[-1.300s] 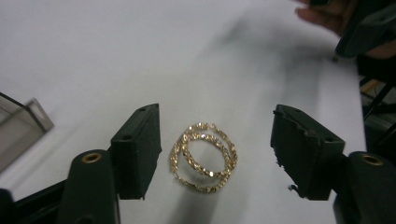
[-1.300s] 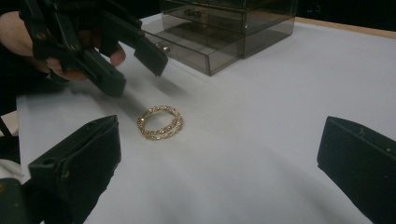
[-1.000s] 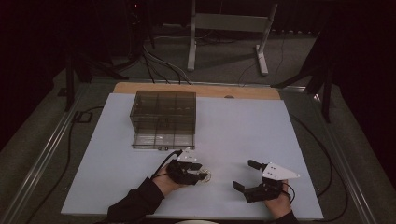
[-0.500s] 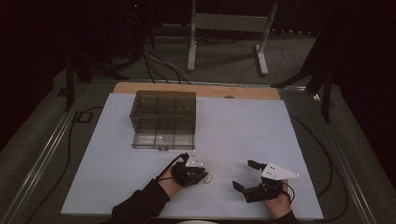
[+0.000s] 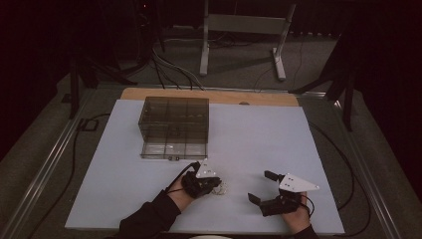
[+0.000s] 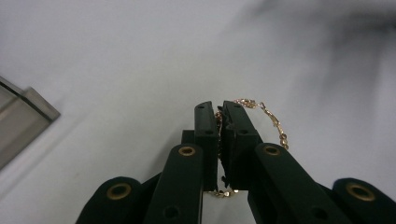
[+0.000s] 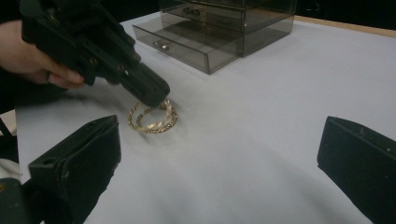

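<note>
From the high view, the left tool [image 5: 215,185] sits low on the white table [image 5: 259,134], with a small pale tangle, the gold chain [image 5: 221,189], right at its tip. The smoky drawer box [image 5: 174,127] stands straight ahead of that tool, near but apart, its bottom drawer pulled out toward it. The right tool [image 5: 260,186] rests to the far side of the chain, jaws spread wide with nothing between them. The left tool is plainly the nearer one; the chain itself is too small here to read.

In the left gripper view, the left tool [image 6: 219,122] has just closed, and its jaws stand almost together with links of the gold chain [image 6: 273,122] pinched in the slit. One loop curls out past the tip and off to one side, and a short bit shows below the jaws. A corner of the drawer box [image 6: 23,119] lies ahead and off to the other side. How much of the chain is caught between the pads is hidden.

In the right gripper view, the left tool [image 7: 156,95] noses down onto the gold chain [image 7: 153,119], which lies in a flat double coil on the table, so it looks gripped but not lifted. The open drawer [image 7: 175,46] lies just beyond it. The right tool [image 7: 219,154] gapes wide and holds nothing; the chain lies ahead of it, toward its left jaw.
</note>
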The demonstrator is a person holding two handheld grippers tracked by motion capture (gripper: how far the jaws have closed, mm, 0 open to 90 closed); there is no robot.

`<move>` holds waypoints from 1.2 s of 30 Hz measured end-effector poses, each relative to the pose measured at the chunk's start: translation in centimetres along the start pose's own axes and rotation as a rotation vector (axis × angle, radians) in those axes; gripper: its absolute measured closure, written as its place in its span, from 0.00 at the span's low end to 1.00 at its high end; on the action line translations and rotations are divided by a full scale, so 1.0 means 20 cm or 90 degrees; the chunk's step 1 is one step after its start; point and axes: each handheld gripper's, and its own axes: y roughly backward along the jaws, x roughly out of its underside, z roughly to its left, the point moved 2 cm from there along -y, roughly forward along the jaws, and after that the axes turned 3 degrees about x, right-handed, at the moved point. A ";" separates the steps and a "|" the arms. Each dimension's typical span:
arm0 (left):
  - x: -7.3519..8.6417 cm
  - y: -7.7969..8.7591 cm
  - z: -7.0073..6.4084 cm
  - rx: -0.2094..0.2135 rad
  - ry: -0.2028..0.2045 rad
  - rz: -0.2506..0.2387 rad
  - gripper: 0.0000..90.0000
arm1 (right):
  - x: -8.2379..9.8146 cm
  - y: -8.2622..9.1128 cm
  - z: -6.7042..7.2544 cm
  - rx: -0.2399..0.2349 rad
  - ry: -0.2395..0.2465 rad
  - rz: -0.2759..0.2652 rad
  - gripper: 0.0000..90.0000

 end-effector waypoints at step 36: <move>-0.04 0.28 0.20 -0.054 0.041 -0.065 0.97 | 0.00 0.00 0.00 -0.002 0.001 -0.005 0.00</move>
